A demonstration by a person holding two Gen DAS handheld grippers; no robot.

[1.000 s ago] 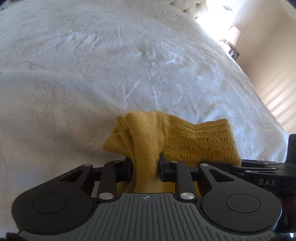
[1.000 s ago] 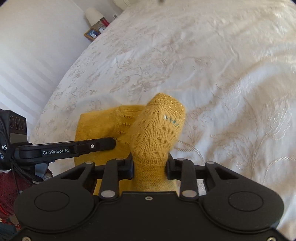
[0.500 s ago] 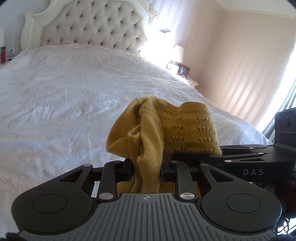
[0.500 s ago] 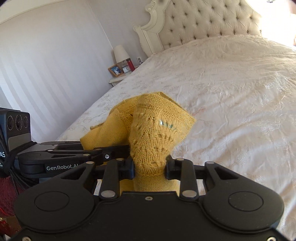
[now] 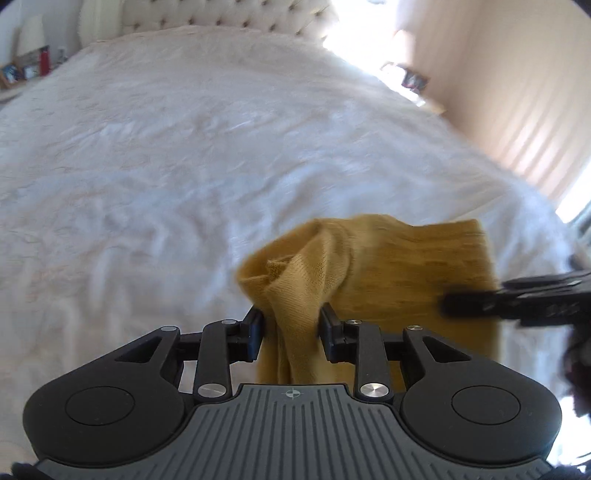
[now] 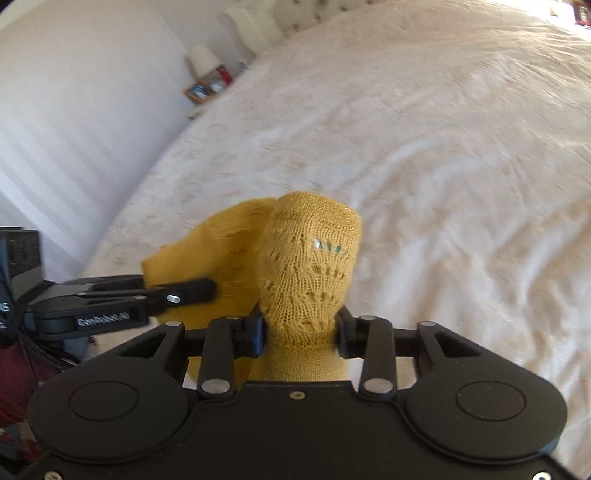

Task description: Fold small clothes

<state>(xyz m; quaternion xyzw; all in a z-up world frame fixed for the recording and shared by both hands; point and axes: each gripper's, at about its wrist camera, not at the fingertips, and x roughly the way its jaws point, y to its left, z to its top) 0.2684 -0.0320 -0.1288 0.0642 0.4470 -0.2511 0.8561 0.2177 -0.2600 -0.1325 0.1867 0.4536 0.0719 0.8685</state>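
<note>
A mustard-yellow knit garment (image 5: pixel 388 266) hangs bunched over the white bedspread (image 5: pixel 166 155), carried by both grippers. In the left wrist view my left gripper (image 5: pixel 291 317) has a plain-knit fold between its pads, which still touch it as the jaws are opening. The right gripper's finger (image 5: pixel 517 299) reaches in from the right against the cloth. In the right wrist view my right gripper (image 6: pixel 301 325) pinches a lacy fold of the garment (image 6: pixel 306 266); its jaws are opening too, and the cloth fills the gap. The left gripper (image 6: pixel 177 295) shows at the left. Both views are motion-blurred.
The embroidered bedspread (image 6: pixel 461 147) stretches ahead to a tufted headboard (image 5: pixel 221 14). A nightstand with lamp and picture frames (image 6: pixel 207 81) stands by the white wall on the left side. A second bedside table (image 5: pixel 413 79) sits near the sunlit wall.
Both grippers have travelled together across the bed with the garment between them, and the views tipped up, then back down. The right jaws stand wider around the lacy fold than before.
</note>
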